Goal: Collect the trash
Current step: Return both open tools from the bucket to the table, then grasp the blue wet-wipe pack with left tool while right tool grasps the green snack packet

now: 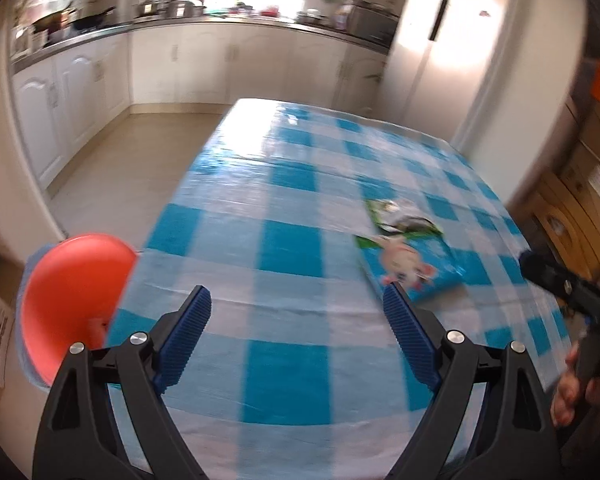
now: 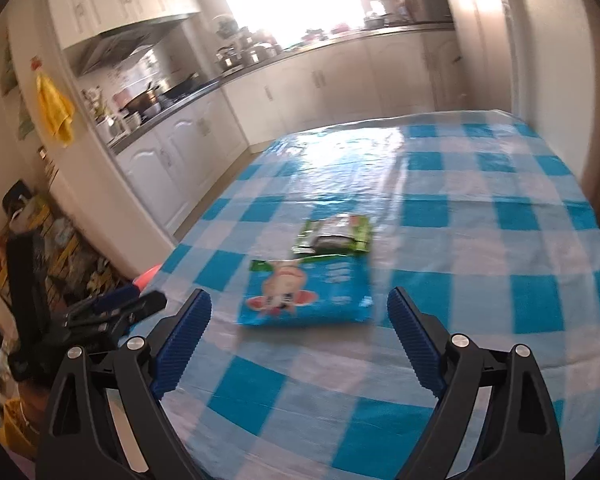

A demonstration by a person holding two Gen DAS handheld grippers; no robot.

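A blue snack bag with a cartoon animal lies flat on the blue-and-white checked table. A torn green wrapper touches its far end. My left gripper hovers open over the near table, with the bag just past its right fingertip and nothing between the fingers. In the right wrist view the blue bag and green wrapper lie straight ahead. My right gripper is open, short of the bag and above the cloth. Each gripper shows in the other's view: the right gripper and the left gripper.
A red stool stands by the table's left edge and also shows as the red stool. A hand holds the right tool. White kitchen cabinets line the far walls, and cardboard boxes stand to the right. Clutter fills the left floor.
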